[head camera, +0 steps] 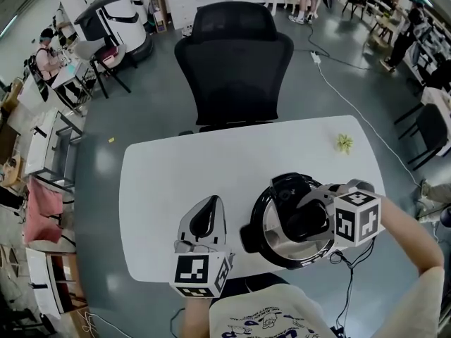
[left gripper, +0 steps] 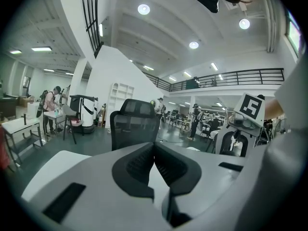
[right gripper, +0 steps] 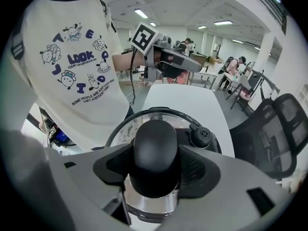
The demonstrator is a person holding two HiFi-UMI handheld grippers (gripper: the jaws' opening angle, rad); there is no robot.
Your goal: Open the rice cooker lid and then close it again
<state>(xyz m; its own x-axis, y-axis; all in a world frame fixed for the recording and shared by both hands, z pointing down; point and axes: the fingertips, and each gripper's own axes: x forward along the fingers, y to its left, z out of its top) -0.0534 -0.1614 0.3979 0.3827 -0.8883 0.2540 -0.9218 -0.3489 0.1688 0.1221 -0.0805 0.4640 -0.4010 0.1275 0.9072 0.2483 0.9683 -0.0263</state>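
Observation:
The rice cooker (head camera: 262, 225) stands on the white table (head camera: 162, 174), near its front right edge. Its glass lid (right gripper: 126, 129) lies flat on the pot, with a black steam vent (right gripper: 201, 136) beside the knob. My right gripper (head camera: 308, 220) points steeply down onto the lid. Its pads press on both sides of the black lid knob (right gripper: 154, 138), so the right gripper (right gripper: 155, 163) is shut on it. To the cooker's left, my left gripper (head camera: 210, 204) lies low over the table. Seen from its own camera, the left gripper (left gripper: 154, 150) is shut and holds nothing.
A black office chair (head camera: 236, 62) stands behind the table's far edge. A small green thing (head camera: 344, 143) lies at the far right of the table. A black cable (head camera: 349, 266) hangs off the front edge by the cooker. People and desks are farther off.

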